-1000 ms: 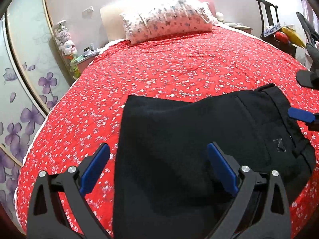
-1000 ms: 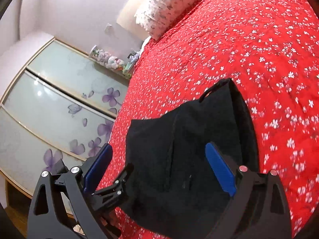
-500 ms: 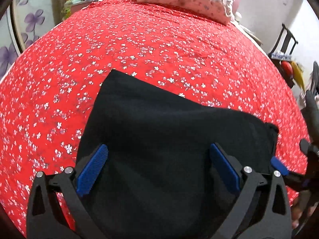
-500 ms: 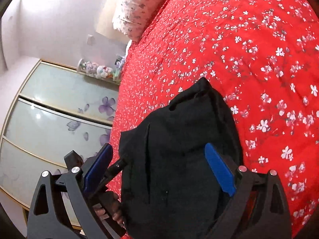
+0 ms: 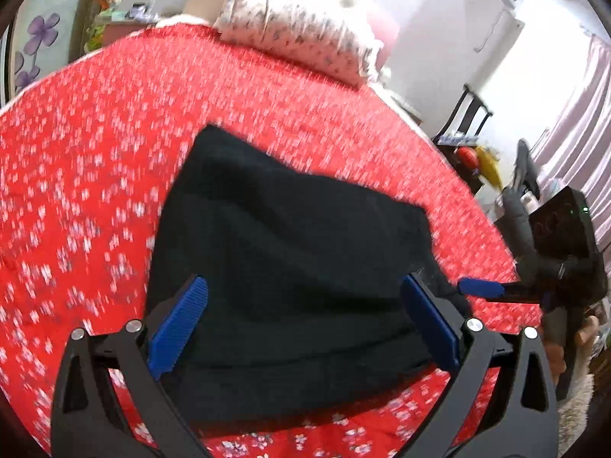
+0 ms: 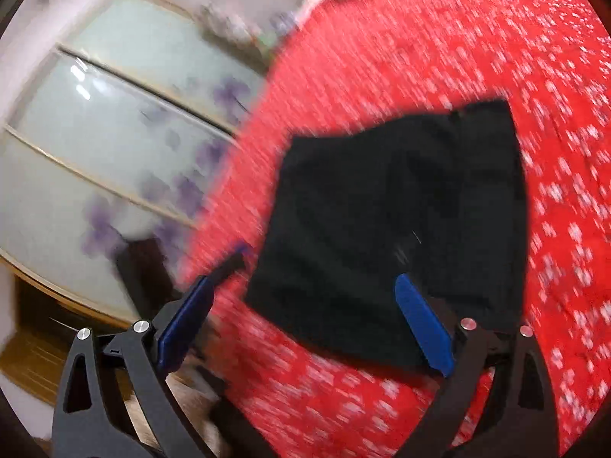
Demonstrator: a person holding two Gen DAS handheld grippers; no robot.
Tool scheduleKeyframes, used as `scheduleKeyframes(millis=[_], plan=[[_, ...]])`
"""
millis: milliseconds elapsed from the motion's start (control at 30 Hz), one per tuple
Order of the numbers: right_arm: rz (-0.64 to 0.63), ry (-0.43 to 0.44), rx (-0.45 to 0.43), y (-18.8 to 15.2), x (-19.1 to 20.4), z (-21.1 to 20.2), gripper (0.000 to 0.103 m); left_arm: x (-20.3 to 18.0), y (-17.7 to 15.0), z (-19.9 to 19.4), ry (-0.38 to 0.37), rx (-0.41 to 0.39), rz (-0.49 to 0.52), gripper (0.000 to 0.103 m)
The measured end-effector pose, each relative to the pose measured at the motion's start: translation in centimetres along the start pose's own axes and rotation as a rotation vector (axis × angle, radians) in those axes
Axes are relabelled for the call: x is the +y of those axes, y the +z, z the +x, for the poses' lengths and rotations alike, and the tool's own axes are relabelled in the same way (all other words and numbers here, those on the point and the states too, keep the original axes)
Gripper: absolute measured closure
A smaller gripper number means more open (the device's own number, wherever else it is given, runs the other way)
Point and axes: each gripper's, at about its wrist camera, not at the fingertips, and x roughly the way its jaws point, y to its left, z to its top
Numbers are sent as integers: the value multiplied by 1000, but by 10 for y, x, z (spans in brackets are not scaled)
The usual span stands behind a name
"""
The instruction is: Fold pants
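The black pants (image 5: 290,252) lie folded into a compact rectangle on the red flowered bedspread (image 5: 95,145). They also show in the right wrist view (image 6: 397,213). My left gripper (image 5: 301,320) is open above the near edge of the pants, holding nothing. My right gripper (image 6: 305,320) is open above the bed's near edge, its right pad (image 6: 424,328) over the pants' near corner. The right gripper also shows at the right of the left wrist view (image 5: 481,288), beside the pants. Both views are motion-blurred.
A flowered pillow (image 5: 298,42) lies at the head of the bed. A dark chair (image 5: 469,114) with coloured items stands to the right. A sliding wardrobe with purple flowers (image 6: 114,145) stands left of the bed, with wooden floor (image 6: 30,358) below.
Both grippers have pulled back from the pants toward the bed's near edge. The pants now lie flat and free on the bedspread. Both views swung and blurred.
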Motion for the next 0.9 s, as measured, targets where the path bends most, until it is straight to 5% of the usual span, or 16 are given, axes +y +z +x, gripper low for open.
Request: scheduleKeyframes(millis=[67,200,267,400,467,600,900], plan=[[4,-61,64,-11,-14,17,9,7,-11,18,41,58,-23,2],[-3,-7,38,-14,-24,10,12,-8,-27,21,118,-11,80,2],[5,27,11,-11,-22,0,13,-11,-24,17,138,-28,26,2],[-42,-19,-235,5,-22,-44,13,5,-12,-8,-14,-173,-172,2],[8,-39,-278,14,-41,-50,18,17,-11,-17,-63,-263,-207,2],[120,-129,-205,18,-81,-35,33,35,-12,-15,-65,-299,-233,2],[212,-185,-178,11,-110,-16,37,57,-12,-6,-64,-252,-334,2]])
